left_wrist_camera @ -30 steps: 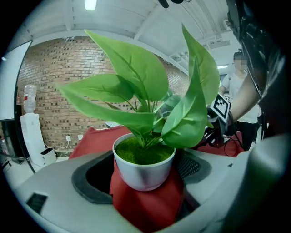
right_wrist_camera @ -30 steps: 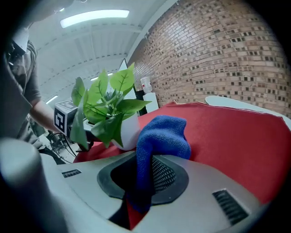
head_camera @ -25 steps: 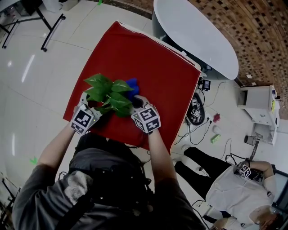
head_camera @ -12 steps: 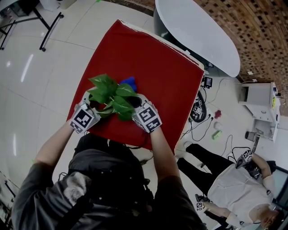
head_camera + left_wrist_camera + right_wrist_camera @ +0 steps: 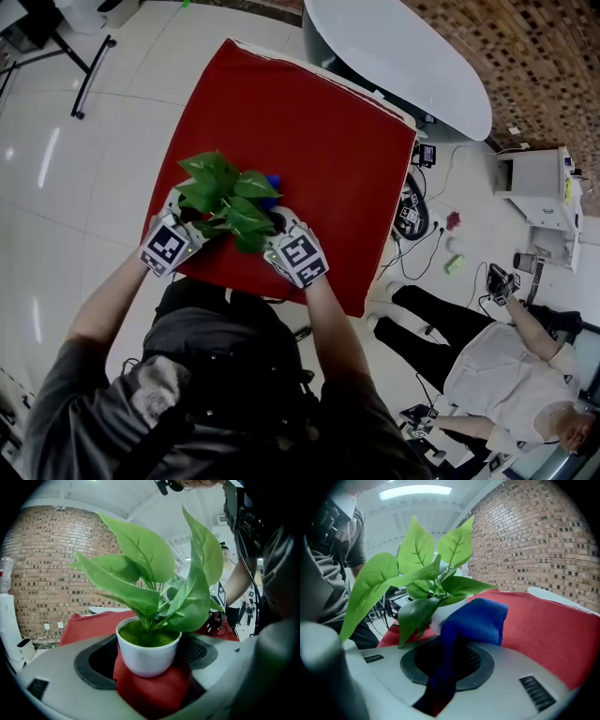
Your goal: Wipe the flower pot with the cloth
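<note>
Left claw tight on smooth white flower pot, right claw closed on plush blue cloth, over red-draped worktop.

The flower pot stood near the front edge of the table, between the jaws of the left gripper. The right gripper, on the pot's right, held the cloth against the pot's side. Another table stood behind.

A lab-like workroom: brick wall, glossy tiled floor, cables strewn beside a red-covered table.
</note>
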The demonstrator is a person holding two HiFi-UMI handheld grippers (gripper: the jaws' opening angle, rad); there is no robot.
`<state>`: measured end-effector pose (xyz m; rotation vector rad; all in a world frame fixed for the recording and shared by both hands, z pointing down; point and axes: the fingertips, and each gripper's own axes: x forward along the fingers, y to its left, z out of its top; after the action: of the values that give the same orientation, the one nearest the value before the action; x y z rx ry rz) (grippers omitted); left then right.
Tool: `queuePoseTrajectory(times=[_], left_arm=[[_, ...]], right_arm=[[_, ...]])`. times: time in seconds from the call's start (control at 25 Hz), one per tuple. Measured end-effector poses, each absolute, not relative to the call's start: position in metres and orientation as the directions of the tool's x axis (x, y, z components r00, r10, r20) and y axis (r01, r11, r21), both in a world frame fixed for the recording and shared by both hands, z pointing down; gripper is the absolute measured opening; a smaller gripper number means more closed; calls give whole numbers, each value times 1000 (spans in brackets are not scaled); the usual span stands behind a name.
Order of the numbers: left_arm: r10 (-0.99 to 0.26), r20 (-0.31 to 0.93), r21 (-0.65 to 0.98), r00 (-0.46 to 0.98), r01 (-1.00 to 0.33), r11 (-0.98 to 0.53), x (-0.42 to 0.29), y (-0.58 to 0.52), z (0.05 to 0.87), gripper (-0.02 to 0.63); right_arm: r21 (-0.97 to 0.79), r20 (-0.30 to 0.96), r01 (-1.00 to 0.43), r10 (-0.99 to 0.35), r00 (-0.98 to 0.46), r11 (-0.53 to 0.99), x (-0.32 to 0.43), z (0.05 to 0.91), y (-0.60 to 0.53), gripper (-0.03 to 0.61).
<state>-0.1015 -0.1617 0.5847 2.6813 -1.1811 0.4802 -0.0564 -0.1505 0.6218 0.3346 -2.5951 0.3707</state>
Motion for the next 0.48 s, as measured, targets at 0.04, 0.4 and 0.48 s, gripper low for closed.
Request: queuePoseTrajectory(times=[0.04,0.4,0.48], left_arm=[[-684,358,29,636,-740,-672,-103,-162,584,443],[-650,347,37,676,-702,-711,-98,-160,580,443],[-626,350,32,697,-677,-736,-95,-160,582,443]], right_arm=[[-204,502,-306,-169,-848,930,-57,621,-147,75],[-246,469,-322,-178,-865,914,-60,615,-113,75],[-256,477,-357,-204,-855,898,-54,614,-109,75]])
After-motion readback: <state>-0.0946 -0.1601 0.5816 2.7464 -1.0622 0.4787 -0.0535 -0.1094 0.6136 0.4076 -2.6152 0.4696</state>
